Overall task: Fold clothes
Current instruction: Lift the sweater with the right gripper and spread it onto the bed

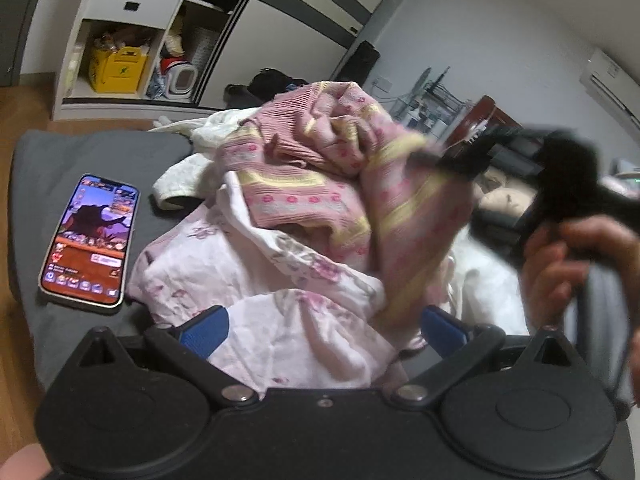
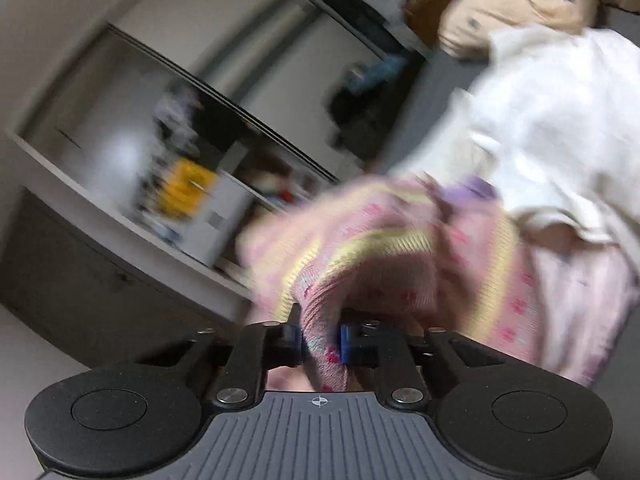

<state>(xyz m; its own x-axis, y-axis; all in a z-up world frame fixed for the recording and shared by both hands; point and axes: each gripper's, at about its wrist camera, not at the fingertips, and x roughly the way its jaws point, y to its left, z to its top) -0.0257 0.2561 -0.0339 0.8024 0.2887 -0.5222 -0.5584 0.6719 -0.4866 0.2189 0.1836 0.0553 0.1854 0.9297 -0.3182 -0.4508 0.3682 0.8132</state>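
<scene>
Nothing lies folded: right gripper [image 2: 320, 340] clamps the pink knit [image 2: 400, 248] above the crumpled pile [image 1: 260, 280], left gripper [image 1: 324, 332] wide, empty

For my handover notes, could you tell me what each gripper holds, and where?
The right gripper pinches a fold of the pink knit garment; the left gripper is open, holding nothing.
</scene>
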